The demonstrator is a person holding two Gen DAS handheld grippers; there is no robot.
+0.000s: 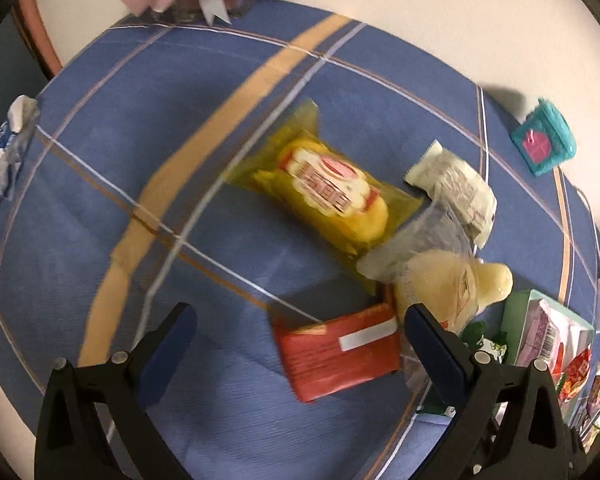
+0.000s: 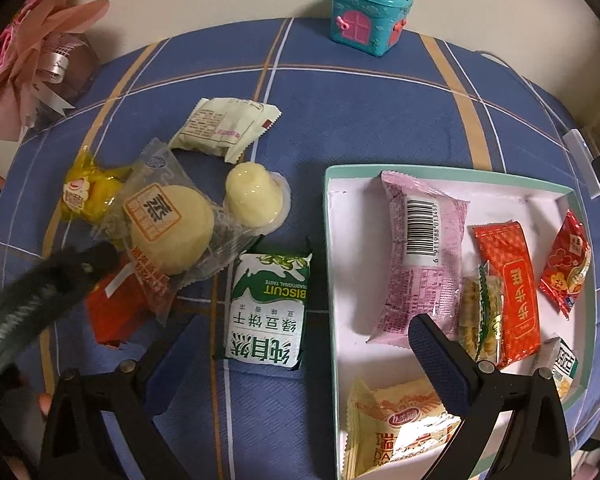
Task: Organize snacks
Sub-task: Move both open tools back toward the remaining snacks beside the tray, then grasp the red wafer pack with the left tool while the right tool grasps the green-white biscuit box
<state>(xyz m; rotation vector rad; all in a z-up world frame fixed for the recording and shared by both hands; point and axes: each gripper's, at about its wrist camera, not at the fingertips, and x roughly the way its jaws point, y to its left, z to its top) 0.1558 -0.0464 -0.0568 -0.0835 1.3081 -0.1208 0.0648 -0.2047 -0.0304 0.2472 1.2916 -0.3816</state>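
L gripper (image 1: 300,340) jaws spread wide, nothing between them, hovering over red packet (image 1: 340,356) on blue plaid cloth (image 1: 100,200). Yellow cake pack (image 1: 324,188) at 12 o'clock of red one, pale bun in clear wrap (image 1: 440,280) at 2. R gripper (image 2: 300,344) also spread, empty, above green biscuit pack (image 2: 270,308). White tray (image 2: 340,280) at 3 o'clock of biscuit holds pink pack (image 2: 420,256) and other snacks. Teal toy box (image 2: 370,16) at far edge.

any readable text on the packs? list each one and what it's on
"BISCUIT" and "TRADITIONAL TASTE": green-and-white biscuit packet, printed upside down here.
"6 911988 013453", last digits uncertain: barcode on the pink packet in the white box.
All other packs: Chinese characters or small print, too blurred to read.
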